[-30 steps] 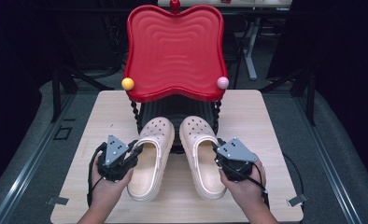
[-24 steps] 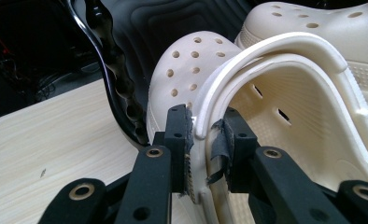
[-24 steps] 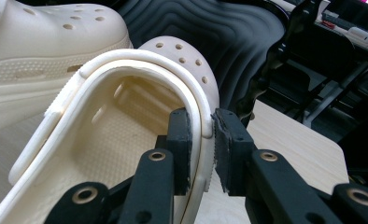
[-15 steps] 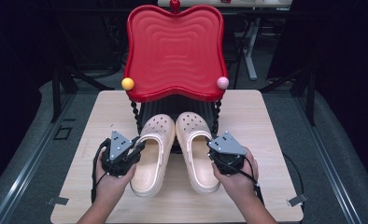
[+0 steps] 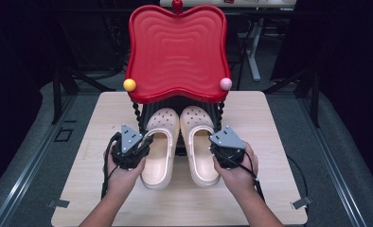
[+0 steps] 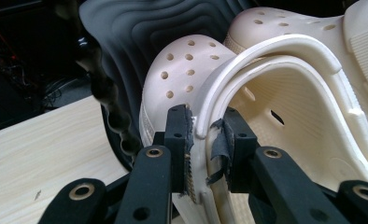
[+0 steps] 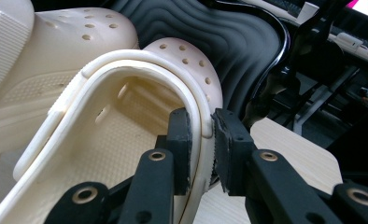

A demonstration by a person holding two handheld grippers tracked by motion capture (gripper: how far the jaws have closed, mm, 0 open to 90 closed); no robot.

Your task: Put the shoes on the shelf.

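We hold both clogs on the desk (image 5: 270, 123), toes tucked under the red tray stand (image 5: 177, 52). Left tongs (image 6: 205, 135) clamped on the outer sidewall of the left clog (image 5: 158, 146), just in front of the stand's left twisted leg (image 5: 137, 113). Right tongs (image 7: 201, 140) clamped on the right clog (image 5: 199, 142) sidewall, near the stand's right side. Clogs sit side by side, touching, approx. centred below the tray w/ heels toward us.
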